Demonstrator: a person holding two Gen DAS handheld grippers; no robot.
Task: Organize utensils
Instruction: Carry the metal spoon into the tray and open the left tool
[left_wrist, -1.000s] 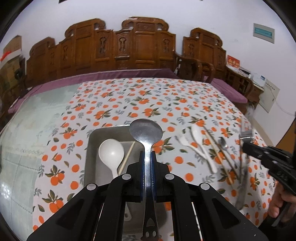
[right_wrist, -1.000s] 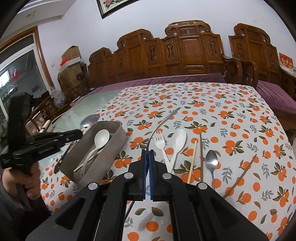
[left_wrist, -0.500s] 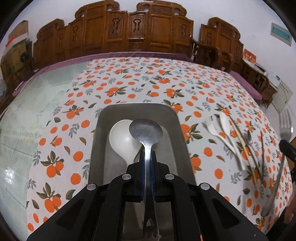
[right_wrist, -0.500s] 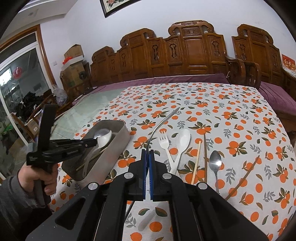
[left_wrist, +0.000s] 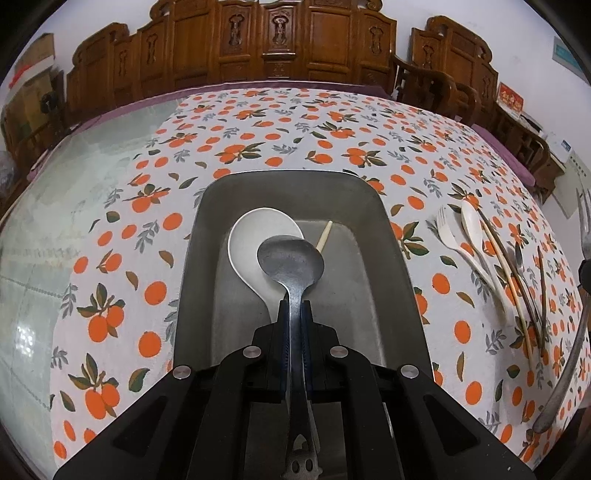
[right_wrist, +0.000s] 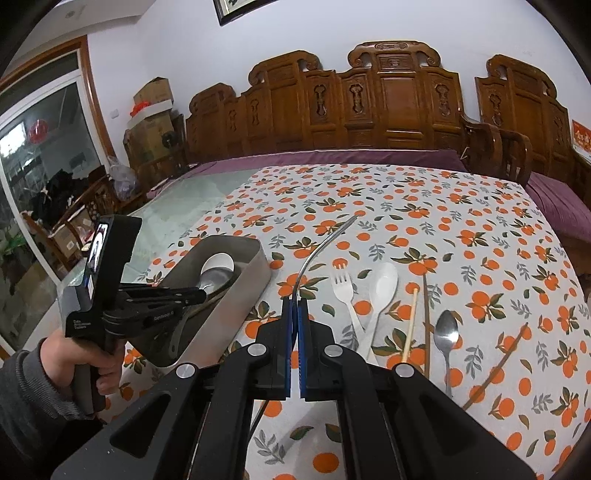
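Spoon going into the tray, fork waiting its turn.

Left gripper (left_wrist: 294, 314) is clamping the metal spoon (left_wrist: 290, 263) by its handle, bowl forward, hanging over the white spoon (left_wrist: 251, 236) and the chopstick (left_wrist: 324, 236) lying in the metal tray (left_wrist: 388, 266); whether the bowl is touching the white spoon is hard to tell from this angle. Right gripper (right_wrist: 294, 314) is pinching the metal fork (right_wrist: 325, 240) by its thin handle, held well clear of the tray above the cloth. Doing this well probably means lowering the spoon until it is lying along the tray's length beside the white one, then parting the pads gently so it is not dropping or clattering, while the fork is kept out of the way.
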